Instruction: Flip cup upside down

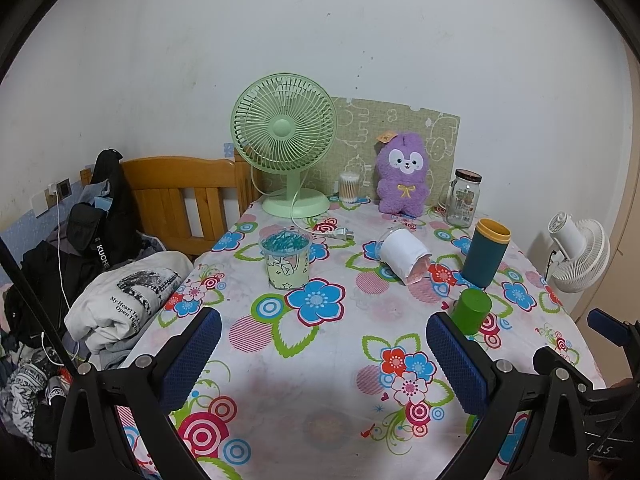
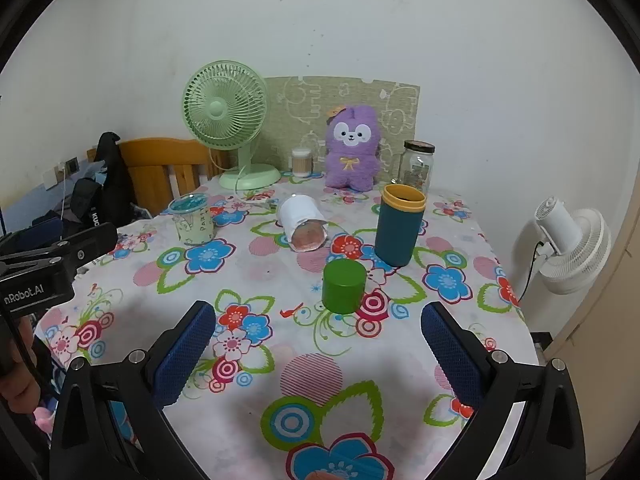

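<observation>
A dark teal cup with a yellow rim (image 1: 485, 253) (image 2: 400, 225) stands upright, mouth up, right of the table's middle. A small green cup (image 1: 471, 312) (image 2: 344, 286) stands mouth down in front of it. A white cup (image 1: 404, 255) (image 2: 303, 220) lies on its side, mouth toward me. My left gripper (image 1: 323, 344) is open and empty over the near table. My right gripper (image 2: 318, 340) is open and empty, just short of the green cup. The left gripper's body shows at the left edge of the right wrist view (image 2: 52, 264).
A flowered cloth (image 1: 328, 360) (image 2: 256, 272) covers the table. At the back stand a green fan (image 1: 285, 148), a purple plush (image 1: 403, 174), a glass jar (image 1: 463, 198) and a swab tub (image 1: 349, 187). A clip-filled cup (image 1: 285, 260) stands left. Clothes (image 1: 120, 300) pile at left; a white fan (image 2: 568, 248) is at right.
</observation>
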A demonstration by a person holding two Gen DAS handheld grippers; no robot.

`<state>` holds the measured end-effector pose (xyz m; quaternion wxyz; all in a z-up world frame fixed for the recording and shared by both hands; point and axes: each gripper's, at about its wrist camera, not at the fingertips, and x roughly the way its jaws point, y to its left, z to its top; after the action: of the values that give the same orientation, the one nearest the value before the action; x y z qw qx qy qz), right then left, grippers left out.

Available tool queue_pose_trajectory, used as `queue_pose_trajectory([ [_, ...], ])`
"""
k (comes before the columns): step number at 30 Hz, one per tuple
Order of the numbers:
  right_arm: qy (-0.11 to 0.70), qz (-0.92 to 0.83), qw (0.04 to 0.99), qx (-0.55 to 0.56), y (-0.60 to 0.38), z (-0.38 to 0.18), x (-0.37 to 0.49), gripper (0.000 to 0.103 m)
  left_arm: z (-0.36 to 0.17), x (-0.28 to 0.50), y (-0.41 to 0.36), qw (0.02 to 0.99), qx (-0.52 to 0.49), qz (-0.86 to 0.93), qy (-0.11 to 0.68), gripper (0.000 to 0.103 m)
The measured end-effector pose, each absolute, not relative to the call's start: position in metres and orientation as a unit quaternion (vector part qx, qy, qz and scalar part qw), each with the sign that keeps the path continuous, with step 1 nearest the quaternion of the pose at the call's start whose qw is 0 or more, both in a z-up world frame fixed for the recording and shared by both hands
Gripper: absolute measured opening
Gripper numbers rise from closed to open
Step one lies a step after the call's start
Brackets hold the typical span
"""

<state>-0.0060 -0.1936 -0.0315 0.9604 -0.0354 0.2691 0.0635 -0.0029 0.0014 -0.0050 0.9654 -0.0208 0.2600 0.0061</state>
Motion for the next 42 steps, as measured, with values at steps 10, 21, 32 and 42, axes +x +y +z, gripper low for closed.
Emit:
queue_pose_trajectory([
  [10, 0.271, 0.058, 0.960, -0.037, -0.195, -0.030, -0.004, 0.103, -0.006, 0.000, 0.001, 0.965, -0.020, 0.007, 0.261, 0.103],
  [21, 0.272, 0.056, 0.960, -0.038, -0.195, -0.029, -0.004, 0.103, -0.018, -0.001, 0.008, 0.964, -0.018, 0.011, 0.267, 0.103],
  [32, 0.273, 0.057, 0.960, -0.039, -0.196, -0.029, -0.003, 0.103, -0.013, -0.002, 0.003, 0.963, -0.015, 0.012, 0.270, 0.103],
  [42, 0.275, 0.064, 0.958, -0.039, -0.192, -0.028, -0.001, 0.103, -0.013, -0.001, 0.005, 0.961, -0.017, 0.014, 0.274, 0.103],
])
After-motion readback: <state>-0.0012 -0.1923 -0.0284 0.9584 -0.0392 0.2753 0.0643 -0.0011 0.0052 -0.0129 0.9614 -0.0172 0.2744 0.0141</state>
